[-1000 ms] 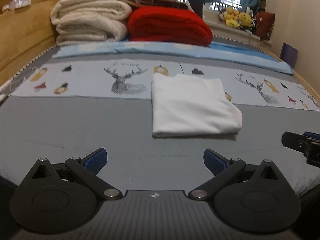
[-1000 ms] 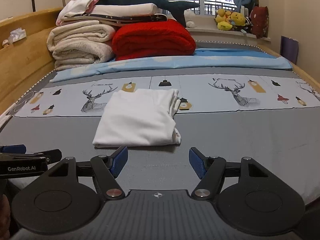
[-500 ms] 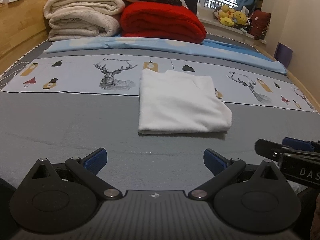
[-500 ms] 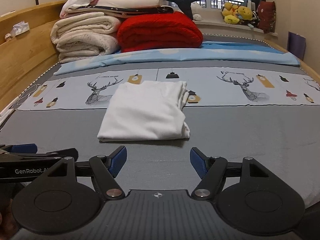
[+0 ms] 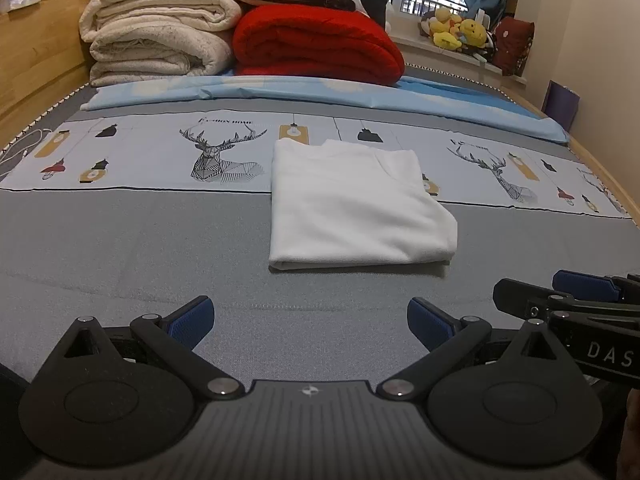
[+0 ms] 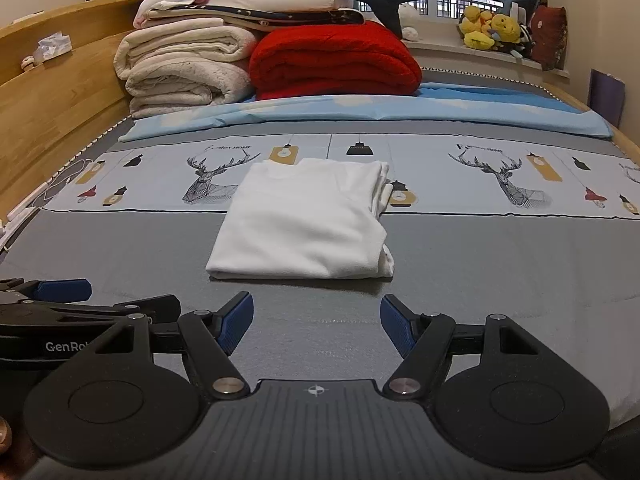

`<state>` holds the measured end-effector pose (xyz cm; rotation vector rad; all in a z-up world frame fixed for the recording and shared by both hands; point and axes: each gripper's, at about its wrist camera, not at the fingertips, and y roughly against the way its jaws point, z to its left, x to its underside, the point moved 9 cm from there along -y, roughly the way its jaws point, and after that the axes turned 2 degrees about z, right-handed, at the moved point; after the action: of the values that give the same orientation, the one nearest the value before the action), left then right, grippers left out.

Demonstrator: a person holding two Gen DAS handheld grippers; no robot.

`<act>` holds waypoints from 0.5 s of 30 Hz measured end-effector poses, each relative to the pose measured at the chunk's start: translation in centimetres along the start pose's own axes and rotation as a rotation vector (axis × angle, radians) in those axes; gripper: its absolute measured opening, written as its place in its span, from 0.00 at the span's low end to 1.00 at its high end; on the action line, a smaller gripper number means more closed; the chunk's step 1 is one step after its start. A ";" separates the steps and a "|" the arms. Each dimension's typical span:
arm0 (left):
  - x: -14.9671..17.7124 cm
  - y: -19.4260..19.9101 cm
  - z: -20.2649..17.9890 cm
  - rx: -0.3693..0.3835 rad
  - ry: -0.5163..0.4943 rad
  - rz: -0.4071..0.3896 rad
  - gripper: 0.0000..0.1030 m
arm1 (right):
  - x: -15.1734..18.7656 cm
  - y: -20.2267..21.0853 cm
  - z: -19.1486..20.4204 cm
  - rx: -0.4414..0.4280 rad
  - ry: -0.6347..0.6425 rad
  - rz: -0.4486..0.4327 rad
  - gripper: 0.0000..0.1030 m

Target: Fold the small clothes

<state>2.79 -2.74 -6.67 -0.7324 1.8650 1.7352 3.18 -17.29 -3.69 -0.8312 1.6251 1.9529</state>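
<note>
Clearly, the white garment [image 5: 356, 208] lies folded into a neat rectangle on the grey bedsheet [image 5: 120, 248], its far half across the printed deer band [image 5: 224, 156]. My left gripper [image 5: 310, 322] hangs short of its near edge with its fingers spread wide and nothing between them; my right gripper [image 6: 316, 326] is likewise spread and empty, just beside the left one, both apart from the cloth.

I judge the folding about finished, so the step in hand is checking and tidying. To do that well I would look to the garment's right side, where the layered edges [image 6: 384, 200] show unevenly in the right wrist view; any nudge there should be light and flat, so the stack does not slide open. The left and near edges [image 5: 276, 200] look straight and need no touch.

Open sheet lies to the left, right and near side of the garment. Well beyond it sit the red blanket [image 6: 336, 60] and cream blankets [image 6: 184, 68].
</note>
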 end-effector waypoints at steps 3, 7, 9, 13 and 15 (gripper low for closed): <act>0.0 0.0 0.0 -0.001 0.000 -0.001 1.00 | 0.0 0.0 0.0 -0.001 -0.001 0.001 0.70; 0.0 0.0 -0.1 -0.002 0.001 0.000 1.00 | 0.0 0.0 0.0 0.000 -0.002 0.001 0.70; 0.0 0.0 -0.1 0.000 0.001 0.001 1.00 | 0.0 0.0 0.0 0.000 -0.001 0.002 0.70; 0.1 -0.1 0.0 0.002 -0.002 0.005 1.00 | 0.0 0.0 0.1 0.000 -0.002 0.002 0.70; 0.2 -0.1 0.1 0.003 -0.002 0.005 1.00 | 0.0 0.0 0.1 0.000 -0.003 0.002 0.70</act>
<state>2.75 -2.70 -6.87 -0.7250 1.8690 1.7353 3.16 -17.21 -3.71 -0.8269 1.6250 1.9541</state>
